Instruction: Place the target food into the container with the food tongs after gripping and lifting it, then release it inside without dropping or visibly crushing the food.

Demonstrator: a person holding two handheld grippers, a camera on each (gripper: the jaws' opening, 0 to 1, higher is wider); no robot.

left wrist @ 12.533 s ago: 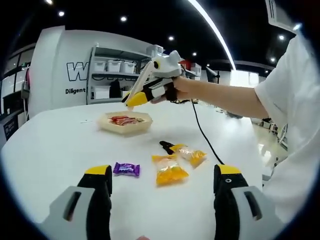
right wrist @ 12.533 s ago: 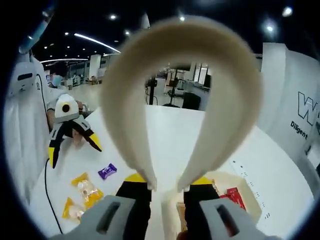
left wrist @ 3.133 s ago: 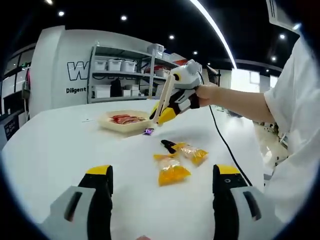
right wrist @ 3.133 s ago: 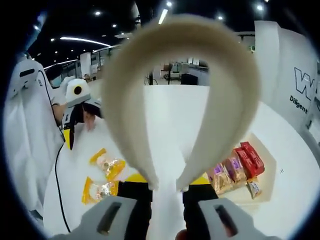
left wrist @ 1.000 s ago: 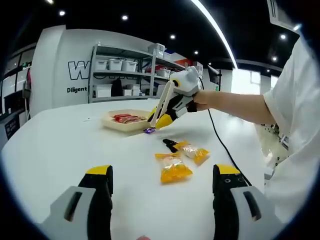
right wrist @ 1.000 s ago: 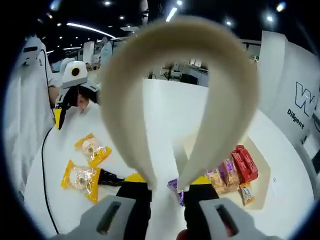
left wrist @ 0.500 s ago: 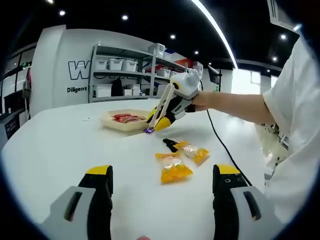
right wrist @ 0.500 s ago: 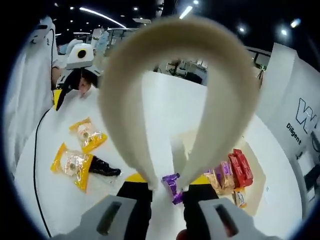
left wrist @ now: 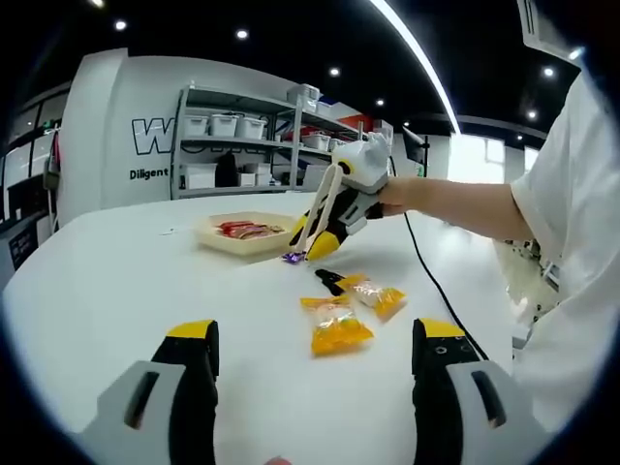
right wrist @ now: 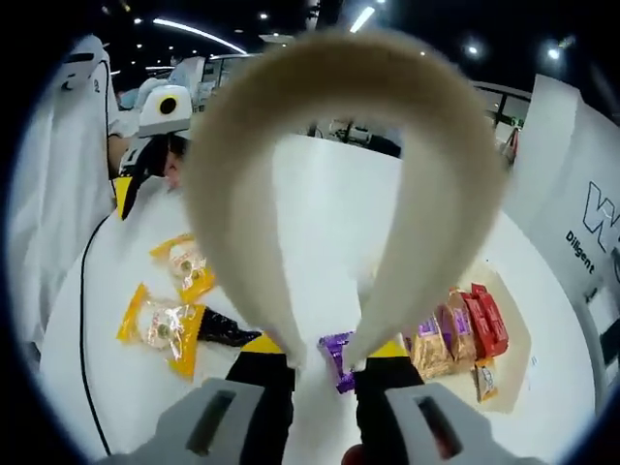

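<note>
A purple-wrapped candy sits between the tips of the cream food tongs, and my right gripper is shut on the tongs' arms. In the left gripper view the candy is low over the white table, just in front of the beige tray. The tongs slant down to it from the right gripper, held in a person's hand. I cannot tell whether the candy touches the table. The tray holds several wrapped snacks. My left gripper is open with nothing in it, low over the near table.
Two yellow snack packets and a small black item lie on the table between my left gripper and the tray. A black cable trails off the right gripper. Shelving with white bins stands beyond the table.
The purple candy lay loose near my left gripper 12.5 s ago; it is now at the tongs' tips by the tray. In the last second the right gripper edged slightly right.
</note>
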